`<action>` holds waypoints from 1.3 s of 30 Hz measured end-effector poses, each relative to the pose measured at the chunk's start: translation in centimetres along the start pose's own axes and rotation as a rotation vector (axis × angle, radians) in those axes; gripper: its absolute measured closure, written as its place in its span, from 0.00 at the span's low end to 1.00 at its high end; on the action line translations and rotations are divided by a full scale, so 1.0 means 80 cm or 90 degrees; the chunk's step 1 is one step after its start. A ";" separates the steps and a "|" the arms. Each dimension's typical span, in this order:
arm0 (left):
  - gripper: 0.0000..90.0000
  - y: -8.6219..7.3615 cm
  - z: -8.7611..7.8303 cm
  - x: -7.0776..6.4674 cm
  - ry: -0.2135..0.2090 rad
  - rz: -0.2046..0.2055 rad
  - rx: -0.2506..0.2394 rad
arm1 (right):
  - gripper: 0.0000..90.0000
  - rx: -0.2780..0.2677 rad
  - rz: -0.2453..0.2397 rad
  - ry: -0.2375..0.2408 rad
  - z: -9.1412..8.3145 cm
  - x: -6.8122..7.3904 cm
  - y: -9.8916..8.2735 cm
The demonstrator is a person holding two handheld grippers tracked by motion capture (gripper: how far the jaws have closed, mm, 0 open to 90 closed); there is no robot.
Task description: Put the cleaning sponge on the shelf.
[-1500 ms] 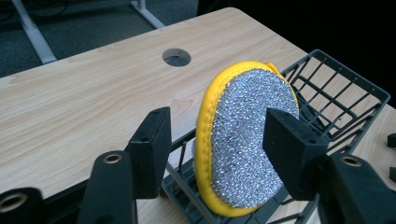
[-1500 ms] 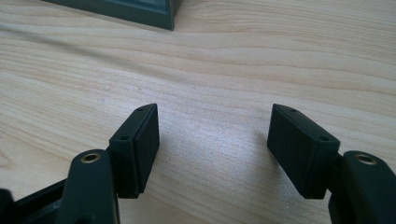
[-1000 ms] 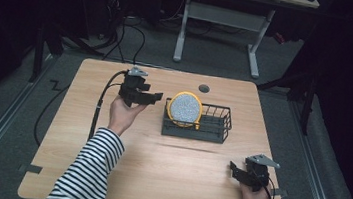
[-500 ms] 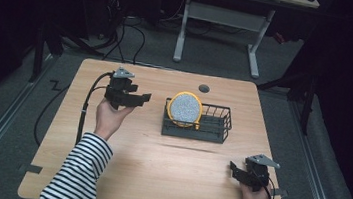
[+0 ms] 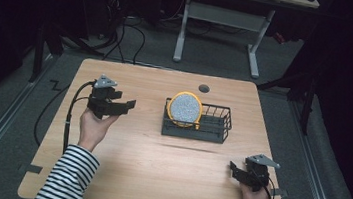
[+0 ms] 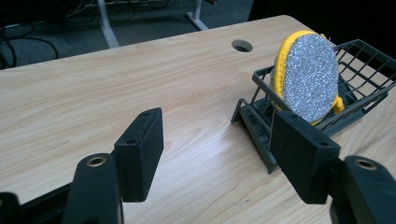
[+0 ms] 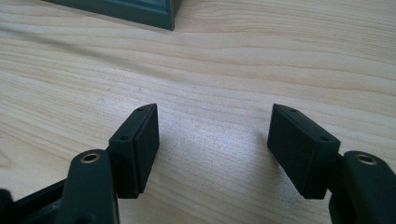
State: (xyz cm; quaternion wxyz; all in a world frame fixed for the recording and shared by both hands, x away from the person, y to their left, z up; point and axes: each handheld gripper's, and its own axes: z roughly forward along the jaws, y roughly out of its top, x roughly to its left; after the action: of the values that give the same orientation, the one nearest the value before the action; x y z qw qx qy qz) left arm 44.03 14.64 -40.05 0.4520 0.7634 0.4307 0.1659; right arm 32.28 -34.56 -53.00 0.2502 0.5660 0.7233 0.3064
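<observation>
High view: pale wooden table on grey floor, dark room

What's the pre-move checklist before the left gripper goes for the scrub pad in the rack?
1. Left gripper jaws open, nothing between them: ok.
2. Round yellow-rimmed scrub pad stands on edge at the near end of the wire rack, face exposed to the left gripper: ok.
3. Bare table between left gripper and rack, no obstacle: ok.
4. Right gripper open, low at the table's near right corner, apart from the rack: ok.
5. Rack braced against sliding when the pad is pulled: not ok, nothing holds it.
6. Whether the pad is wedged between the rack's wires or only leaning: cannot tell.
</observation>
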 end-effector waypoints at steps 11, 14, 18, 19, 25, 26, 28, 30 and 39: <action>0.40 -0.032 -0.019 0.014 0.024 -0.026 0.002 | 0.38 0.000 -0.001 0.000 0.000 0.000 0.000; 0.40 -0.044 -0.026 0.021 0.035 -0.035 0.003 | 0.38 -0.001 -0.003 0.000 0.000 0.000 0.000; 0.41 -0.060 -0.037 0.029 0.038 -0.059 -0.002 | 0.38 0.000 0.000 0.000 0.000 0.000 0.000; 0.41 -0.064 -0.039 0.030 0.033 -0.068 -0.005 | 0.38 0.000 0.000 0.000 0.000 0.000 0.000; 0.41 -0.086 -0.052 0.036 0.033 -0.091 -0.011 | 0.38 0.000 -0.001 0.000 0.000 0.000 0.000; 0.41 -0.088 -0.054 0.037 0.035 -0.094 -0.011 | 0.38 0.000 -0.001 0.000 0.000 0.000 0.000; 0.41 -0.099 -0.058 0.040 0.041 -0.103 -0.010 | 0.38 0.000 -0.001 -0.001 0.000 0.000 0.000; 0.40 -0.103 -0.059 0.041 0.043 -0.106 -0.010 | 0.38 0.000 0.000 -0.001 0.000 0.000 0.000; 0.40 -0.129 -0.065 0.046 0.051 -0.133 -0.008 | 0.38 0.000 0.000 -0.001 0.000 0.000 0.000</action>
State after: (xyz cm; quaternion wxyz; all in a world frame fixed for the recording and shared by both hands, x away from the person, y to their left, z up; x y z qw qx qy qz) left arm 37.58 22.68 -46.35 0.4542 0.7042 0.5245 0.1507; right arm 32.28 -34.52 -53.00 0.2508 0.5662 0.7232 0.3059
